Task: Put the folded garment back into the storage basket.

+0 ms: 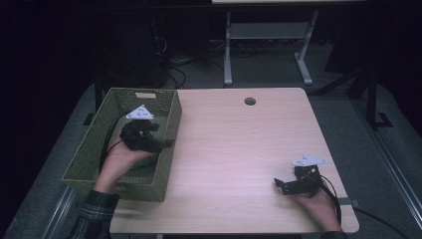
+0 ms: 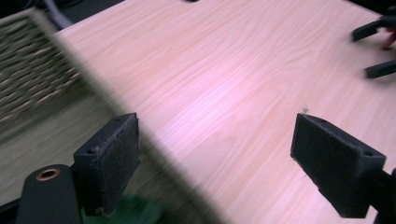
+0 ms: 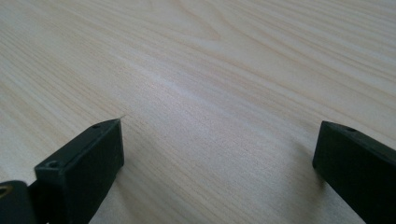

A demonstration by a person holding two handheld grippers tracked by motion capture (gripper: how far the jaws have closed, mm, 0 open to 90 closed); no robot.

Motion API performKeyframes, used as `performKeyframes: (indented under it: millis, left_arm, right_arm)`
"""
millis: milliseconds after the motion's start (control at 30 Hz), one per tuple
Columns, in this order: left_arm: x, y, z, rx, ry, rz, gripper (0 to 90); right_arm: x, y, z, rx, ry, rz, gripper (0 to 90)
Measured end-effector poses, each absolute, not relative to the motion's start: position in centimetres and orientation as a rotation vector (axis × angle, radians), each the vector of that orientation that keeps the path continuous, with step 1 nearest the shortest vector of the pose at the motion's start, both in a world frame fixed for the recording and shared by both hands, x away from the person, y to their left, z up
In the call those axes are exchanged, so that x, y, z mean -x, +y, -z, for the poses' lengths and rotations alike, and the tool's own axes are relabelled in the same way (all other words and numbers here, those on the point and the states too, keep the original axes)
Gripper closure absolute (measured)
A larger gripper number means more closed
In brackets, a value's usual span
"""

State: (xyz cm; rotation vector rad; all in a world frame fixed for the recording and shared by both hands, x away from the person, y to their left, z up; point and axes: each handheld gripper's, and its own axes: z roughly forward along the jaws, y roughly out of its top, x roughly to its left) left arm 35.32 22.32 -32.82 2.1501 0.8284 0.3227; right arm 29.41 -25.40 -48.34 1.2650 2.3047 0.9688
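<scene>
Green basket (image 1: 99, 149) lies under the wide-open left tool (image 1: 166, 144).

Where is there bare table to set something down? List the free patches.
The table is bare from the basket across to the right gripper, and back to the hole. The crowded spot is the basket, where the left gripper hangs over its right wall.

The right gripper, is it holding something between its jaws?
No, the right gripper has its jaws wide apart, and between them lies bare table.
</scene>
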Motion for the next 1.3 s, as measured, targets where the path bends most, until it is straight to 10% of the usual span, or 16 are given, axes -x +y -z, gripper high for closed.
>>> performKeyframes:
  millis: [667, 1300]
  left_arm:
    - [-32.8, 9.5, 37.6, -2.233, 0.643, -0.242, 13.5]
    - [-33.7, 8.0, 45.7, -2.310, 0.681, -0.241, 13.5]
  right_arm:
    - [-29.4, -25.4, 48.3, -1.265, 2.305, -0.969, 1.6]
    - [-29.4, -25.4, 48.3, -1.262, 2.308, -0.969, 1.6]
